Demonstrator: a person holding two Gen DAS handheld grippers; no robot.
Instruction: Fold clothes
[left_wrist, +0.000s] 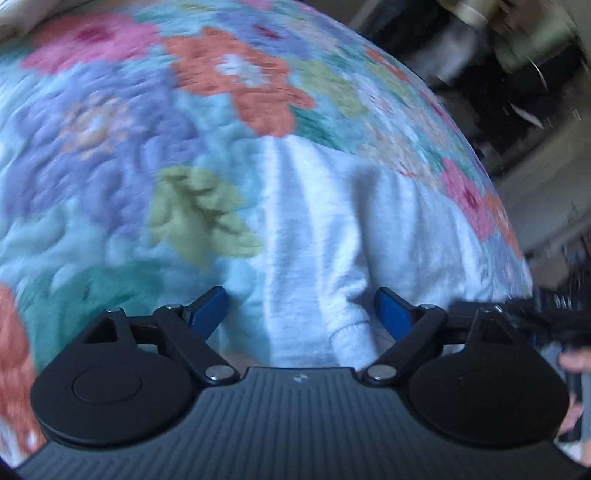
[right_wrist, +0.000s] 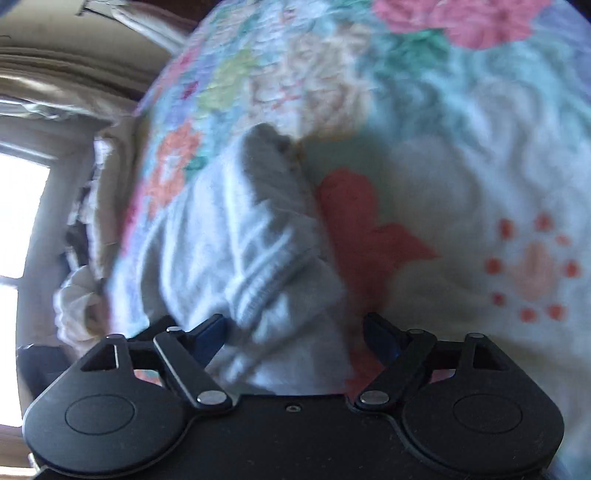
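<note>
The pale grey sweatshirt (left_wrist: 332, 229) lies bunched on the floral quilt (left_wrist: 110, 147), its ribbed cuff (right_wrist: 273, 273) and a sleeve heaped in loose ridges rather than flat layers, so the folding looks barely begun or mid-way at best. The left gripper (left_wrist: 301, 314) stands spread with cloth between its blue pads (left_wrist: 391, 314) at six o'clock, unpinched. The right gripper (right_wrist: 295, 332) is likewise parted over the cuff; no container shows.

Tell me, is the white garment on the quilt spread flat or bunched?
Bunched. The white garment lies in thick folds and ridges on the floral quilt, with a ribbed cuff showing, not flat.
</note>
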